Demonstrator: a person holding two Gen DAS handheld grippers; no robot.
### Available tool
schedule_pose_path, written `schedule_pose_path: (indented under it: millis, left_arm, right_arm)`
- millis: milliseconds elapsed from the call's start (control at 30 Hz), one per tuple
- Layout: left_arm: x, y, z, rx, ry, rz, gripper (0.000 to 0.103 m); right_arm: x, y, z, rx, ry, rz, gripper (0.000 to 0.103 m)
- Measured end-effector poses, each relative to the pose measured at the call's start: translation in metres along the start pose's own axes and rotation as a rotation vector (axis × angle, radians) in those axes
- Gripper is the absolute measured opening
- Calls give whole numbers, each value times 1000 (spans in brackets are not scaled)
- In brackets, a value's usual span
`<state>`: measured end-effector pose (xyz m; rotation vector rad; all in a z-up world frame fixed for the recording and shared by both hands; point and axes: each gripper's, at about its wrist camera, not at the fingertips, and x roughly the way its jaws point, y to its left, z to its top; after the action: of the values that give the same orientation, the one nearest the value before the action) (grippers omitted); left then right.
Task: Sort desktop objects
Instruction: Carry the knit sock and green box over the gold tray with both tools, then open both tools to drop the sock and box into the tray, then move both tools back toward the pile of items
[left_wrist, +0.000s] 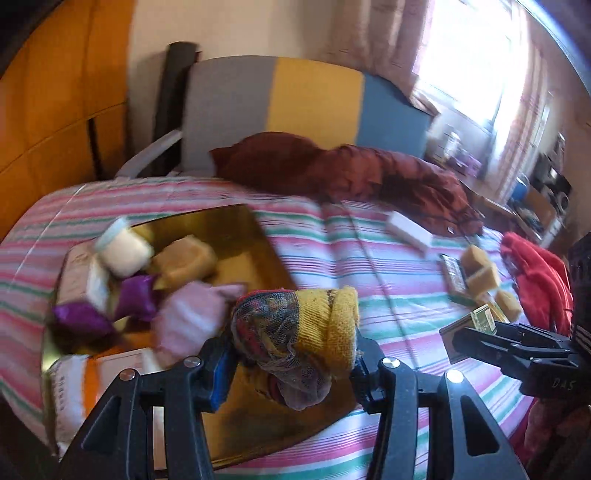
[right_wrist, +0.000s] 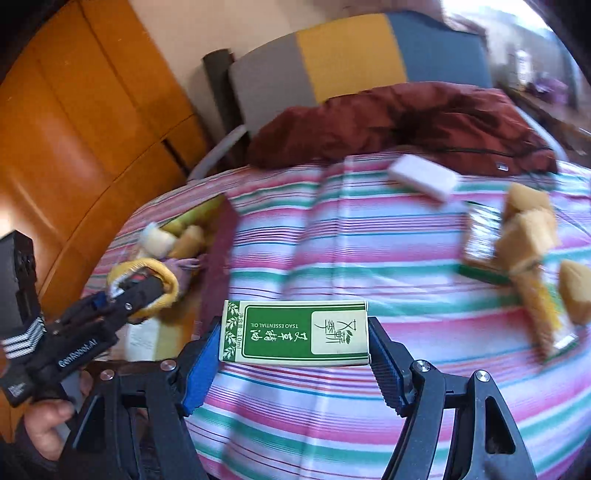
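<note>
From the left wrist camera we see our left gripper (left_wrist: 295, 354) clamped on one rolled sock (left_wrist: 299, 336), yellow at the cuff and dark-patterned along its body. It hangs above the near edge of a gold tray (left_wrist: 255, 236) that lies on the left side of the striped bedcover (left_wrist: 369, 240). In the tray we count one white jar (left_wrist: 123, 251), one tan sponge block (left_wrist: 188, 258), two purple packets (left_wrist: 110, 302) and one pink cloth bundle (left_wrist: 192, 317); blur hides the rest. Toward the bed's right edge lie one white block (left_wrist: 408, 229), three tan sponge pieces (left_wrist: 484, 275) and a red garment (left_wrist: 535, 273). The right gripper (left_wrist: 476, 338) enters from the right, holding a box.

From the right wrist camera we see that gripper (right_wrist: 295, 354) closed on one green and white box (right_wrist: 295, 332), its blue pads pressing both ends, above the bedcover's (right_wrist: 332, 251) middle. The left gripper (right_wrist: 125, 291) shows at the left with the sock (right_wrist: 162, 280), near the tray's (right_wrist: 218, 243) edge. One white block (right_wrist: 421, 177) lies toward the far edge, and we count three sponge pieces (right_wrist: 528, 236) at the right.
</note>
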<state>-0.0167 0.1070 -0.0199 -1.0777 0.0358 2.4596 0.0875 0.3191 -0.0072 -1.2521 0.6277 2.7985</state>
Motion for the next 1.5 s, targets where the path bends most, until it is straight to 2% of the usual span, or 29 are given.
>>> schedule_pose_path:
  millis: [300, 433, 500, 533, 567, 700, 833, 933, 1067, 1200, 1300, 1500]
  left_arm:
    - [-10, 80, 7, -151, -42, 99, 52]
    - [-7, 109, 16, -187, -44, 135, 59]
    - [0, 122, 18, -209, -15, 136, 62]
    - [1, 127, 18, -223, -15, 141, 63]
    - [2, 131, 18, -228, -14, 144, 64]
    - [0, 146, 8, -255, -16, 178, 66]
    - [4, 157, 0, -288, 9, 190, 80]
    - [2, 162, -8, -322, 7, 202, 80]
    - [-9, 159, -16, -334, -11, 206, 80]
    - [-29, 146, -17, -294, -51, 205, 80]
    - [-40, 128, -13, -228, -74, 213, 80]
    - [-48, 93, -8, -122, -87, 172, 79]
  right_arm:
    - [41, 77, 31, -103, 48, 135, 74]
    - [65, 104, 61, -79, 60, 207, 74]
    - [78, 118, 81, -65, 53, 244, 78]
    - [84, 123, 90, -51, 49, 255, 87]
    - [90, 128, 99, -35, 45, 264, 89]
    - [103, 139, 112, -5, 47, 278, 93]
    - [106, 134, 101, 20, 75, 289, 93]
    - [104, 128, 85, 26, 110, 282, 93]
    - [92, 122, 61, -13, 110, 228, 94]
    - [81, 119, 41, -54, 97, 175, 94]
    - [71, 118, 29, -77, 79, 139, 94]
    - [53, 114, 12, -112, 56, 85, 94]
